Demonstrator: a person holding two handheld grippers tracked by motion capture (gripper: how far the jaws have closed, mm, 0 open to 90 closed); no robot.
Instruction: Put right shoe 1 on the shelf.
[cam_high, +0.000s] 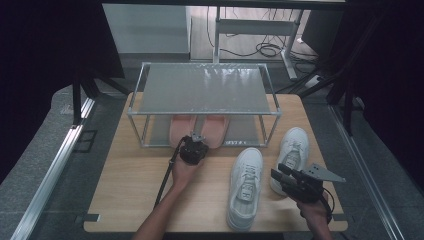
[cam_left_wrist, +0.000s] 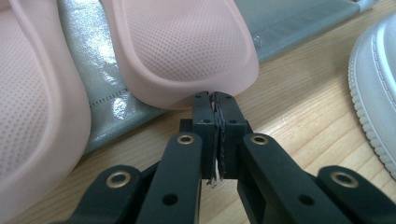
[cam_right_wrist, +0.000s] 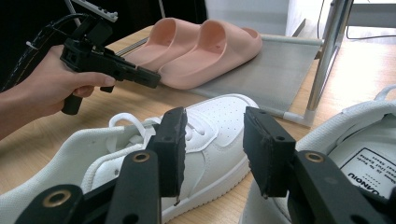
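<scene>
A pair of pink slippers (cam_high: 200, 129) lies on the lower shelf of a metal shoe rack (cam_high: 202, 90). My left gripper (cam_high: 196, 142) points at them. In the left gripper view its jaws (cam_left_wrist: 215, 100) are pressed together with nothing between them, tips right at the heel edge of one slipper (cam_left_wrist: 187, 46). Two white sneakers (cam_high: 245, 187) (cam_high: 292, 152) lie on the table at the right. My right gripper (cam_high: 277, 173) hovers between them. Its jaws (cam_right_wrist: 214, 135) stand open, apart from the nearer sneaker (cam_right_wrist: 219, 109) behind them.
The rack's grey lower shelf (cam_left_wrist: 98, 93) reaches almost to the wooden table (cam_high: 135, 185). A rack post (cam_right_wrist: 322, 65) stands just beyond the sneakers. The second sneaker (cam_right_wrist: 355, 140) lies close beside the right jaw. Cables trail from both grippers.
</scene>
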